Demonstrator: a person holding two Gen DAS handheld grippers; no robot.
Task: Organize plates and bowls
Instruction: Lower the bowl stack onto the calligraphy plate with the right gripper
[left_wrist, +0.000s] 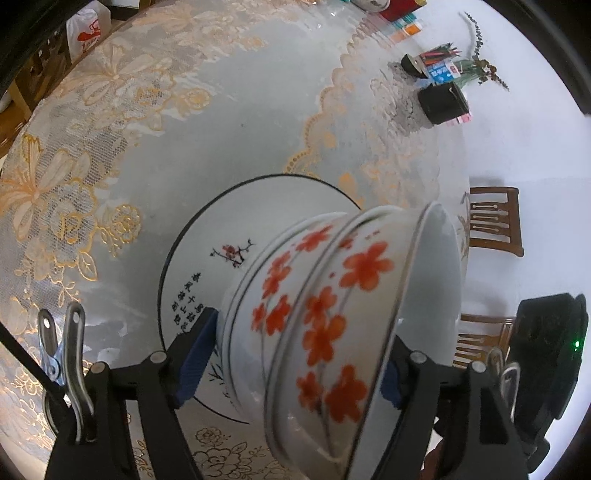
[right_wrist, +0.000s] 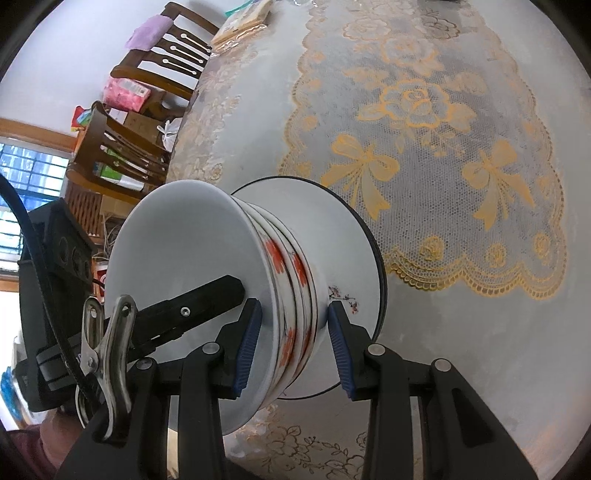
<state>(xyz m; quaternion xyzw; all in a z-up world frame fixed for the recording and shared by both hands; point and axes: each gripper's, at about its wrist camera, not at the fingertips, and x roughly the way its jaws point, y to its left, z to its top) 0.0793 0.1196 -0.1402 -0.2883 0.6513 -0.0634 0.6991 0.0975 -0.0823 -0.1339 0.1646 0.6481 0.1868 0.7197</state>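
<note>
Colours and patterns at the grippers

Between the blue ribbed pads of the black left gripper, the stacked bowls are white with orange-red blossoms on thin grey stems and dark line rims. Just beyond them, the plate is white with a black rim, a small dark-red blossom sprig and black characters. Ahead of the black right gripper, the tablecloth is pale grey lace with yellow-gold bows, roses and a scalloped border. Chairs off to its left are brown wood.
</note>
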